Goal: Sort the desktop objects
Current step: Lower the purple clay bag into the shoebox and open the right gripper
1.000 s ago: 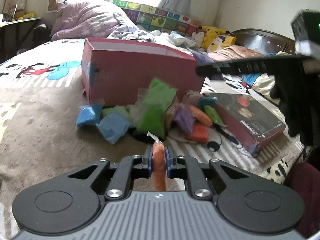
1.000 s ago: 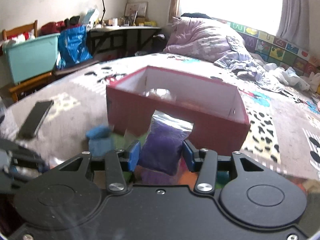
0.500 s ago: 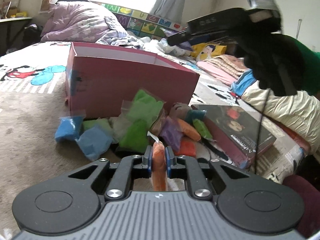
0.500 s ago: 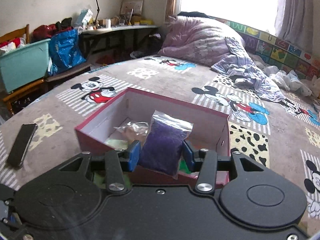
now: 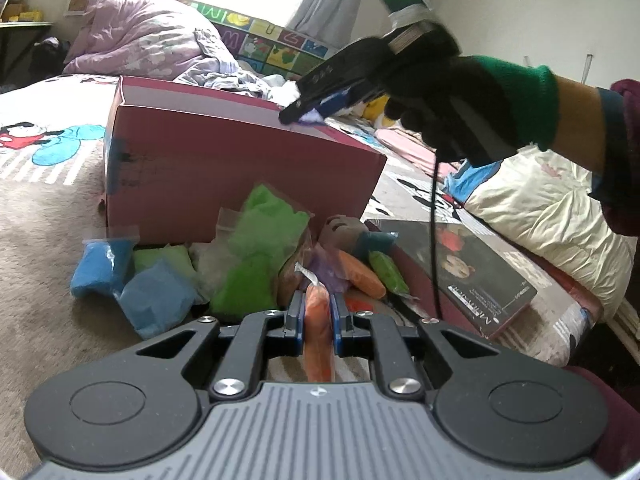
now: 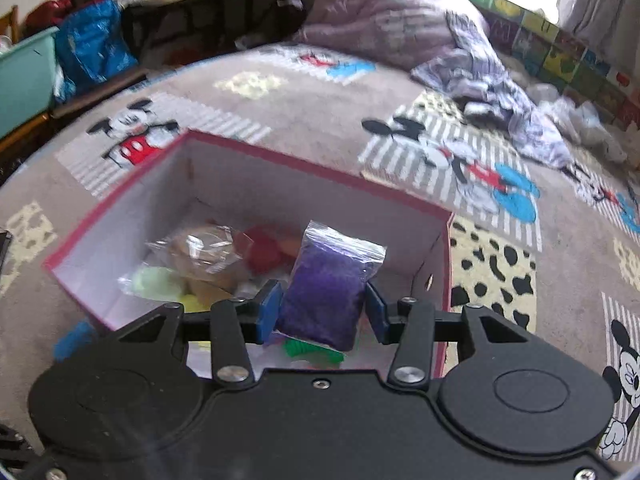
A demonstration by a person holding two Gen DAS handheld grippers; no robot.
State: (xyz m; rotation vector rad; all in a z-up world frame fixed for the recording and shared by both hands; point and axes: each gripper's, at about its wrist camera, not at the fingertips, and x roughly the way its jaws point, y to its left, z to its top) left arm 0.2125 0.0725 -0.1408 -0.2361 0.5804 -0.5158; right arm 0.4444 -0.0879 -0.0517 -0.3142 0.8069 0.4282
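My left gripper is shut on a thin orange bag, low over the bed in front of a heap of coloured bags. Behind that heap stands the open pink box. My right gripper is shut on a purple bag and hangs above the pink box, tilted down into it. Several bags lie on the box floor. In the left wrist view the right gripper, held by a black-gloved hand, sits over the box's right rim.
A dark flat box lies right of the heap, with a cream pillow behind it. Purple bedding is piled at the far end of the bed. A teal bin and blue bag stand beside the bed.
My right gripper has carried the purple bag from in front of the box to above its opening and tilted downward. My left gripper drifted slightly, still gripping the orange bag.
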